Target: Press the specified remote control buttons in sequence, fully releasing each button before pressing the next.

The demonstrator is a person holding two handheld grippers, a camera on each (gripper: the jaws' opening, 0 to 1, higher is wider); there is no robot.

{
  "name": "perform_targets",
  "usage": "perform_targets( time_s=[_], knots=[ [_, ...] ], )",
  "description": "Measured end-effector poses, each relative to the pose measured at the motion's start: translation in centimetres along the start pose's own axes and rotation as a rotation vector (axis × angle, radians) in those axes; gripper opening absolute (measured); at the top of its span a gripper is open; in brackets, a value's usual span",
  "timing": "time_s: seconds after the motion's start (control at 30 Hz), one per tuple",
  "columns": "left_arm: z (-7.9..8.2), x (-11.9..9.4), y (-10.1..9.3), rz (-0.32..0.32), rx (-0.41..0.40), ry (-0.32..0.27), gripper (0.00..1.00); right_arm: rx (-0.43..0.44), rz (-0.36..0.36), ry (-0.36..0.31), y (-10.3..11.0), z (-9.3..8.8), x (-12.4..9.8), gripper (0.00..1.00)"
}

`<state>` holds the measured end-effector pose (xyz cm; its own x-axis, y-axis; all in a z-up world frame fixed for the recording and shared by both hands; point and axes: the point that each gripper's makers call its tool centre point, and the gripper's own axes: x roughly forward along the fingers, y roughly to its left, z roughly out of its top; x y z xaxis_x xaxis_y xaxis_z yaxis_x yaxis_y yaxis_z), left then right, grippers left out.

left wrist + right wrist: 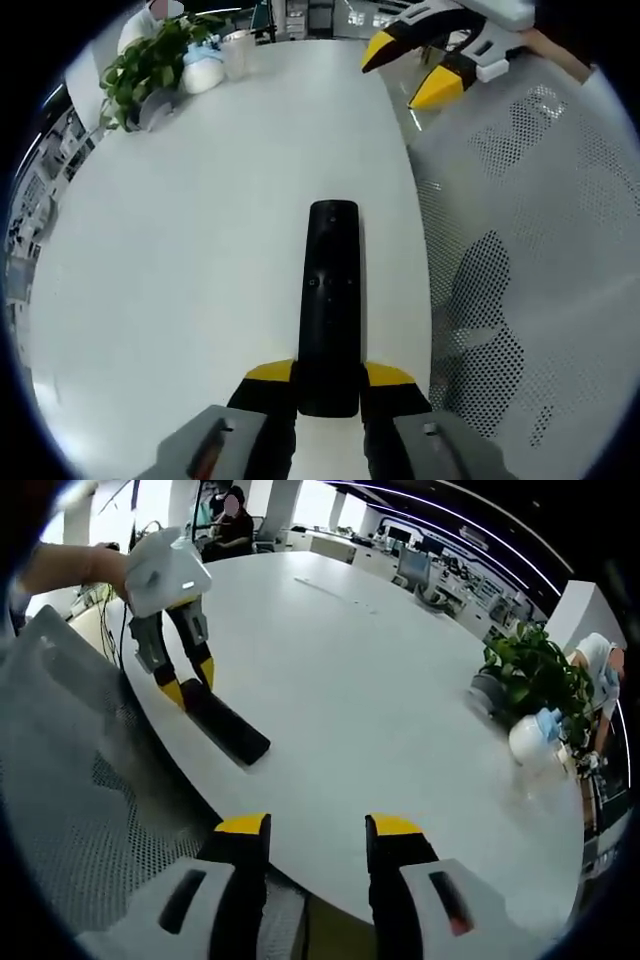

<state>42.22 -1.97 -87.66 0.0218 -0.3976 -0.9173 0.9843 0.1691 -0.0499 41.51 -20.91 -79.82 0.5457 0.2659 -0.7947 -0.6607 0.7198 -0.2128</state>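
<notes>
The remote control [331, 300] — a long black bar — lies flat on the white table [200, 250], near the table's edge, in the left gripper view running from 6 o'clock toward the centre. The left tool [330, 378] pinches the remote's near end between its yellow-tipped jaws; the right gripper view confirms this, with the left tool [190, 688] at 10 o'clock, held by a hand [85, 568], its tips touching the remote control [225, 723] at one end. The right tool [318, 830] stands spread, nothing between its jaws, hovering over the table [380, 680] edge at 6 o'clock of its own view; in the left gripper view the right tool [412, 68] sits at 1 o'clock, well apart from the remote. A perforated white mesh surface [540, 260] adjoins the table on the remote's side. At the far end of the table stand a potted plant [150, 68] and, just beside it, a white spray bottle [203, 68]; the potted plant [530, 675] and the spray bottle [535, 742] also appear at 3 o'clock of the right gripper view. Button detail on the remote is too small to read.
</notes>
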Motion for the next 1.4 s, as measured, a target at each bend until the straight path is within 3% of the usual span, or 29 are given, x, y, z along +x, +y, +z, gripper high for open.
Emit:
perform_targets(
  time_s=[0.33, 0.67, 0.83, 1.03, 1.23, 1.4],
  knots=[
    [0.1, 0.0, 0.1, 0.041, -0.122, -0.116, 0.24, -0.004, 0.005, 0.004, 0.1, -0.1, 0.1, 0.39],
    [0.2, 0.1, -0.1, 0.076, -0.069, -0.115, 0.24, 0.003, 0.006, 0.015, 0.1, -0.3, 0.1, 0.39],
    [0.1, 0.0, -0.2, 0.067, -0.046, -0.146, 0.24, 0.016, 0.018, 0.012, 0.3, -0.2, 0.2, 0.39],
    [0.2, 0.1, -0.3, 0.053, -0.002, -0.166, 0.24, 0.076, 0.080, -0.045, 1.0, 0.6, 0.0, 0.39],
    [0.2, 0.1, -1.0, 0.023, 0.063, -0.184, 0.24, 0.188, 0.177, -0.095, 1.8, 1.3, -0.1, 0.36],
    [0.2, 0.1, -1.2, 0.009, 0.079, -0.186, 0.24, 0.203, 0.230, -0.081, 2.6, 1.2, 0.1, 0.31]
  ],
)
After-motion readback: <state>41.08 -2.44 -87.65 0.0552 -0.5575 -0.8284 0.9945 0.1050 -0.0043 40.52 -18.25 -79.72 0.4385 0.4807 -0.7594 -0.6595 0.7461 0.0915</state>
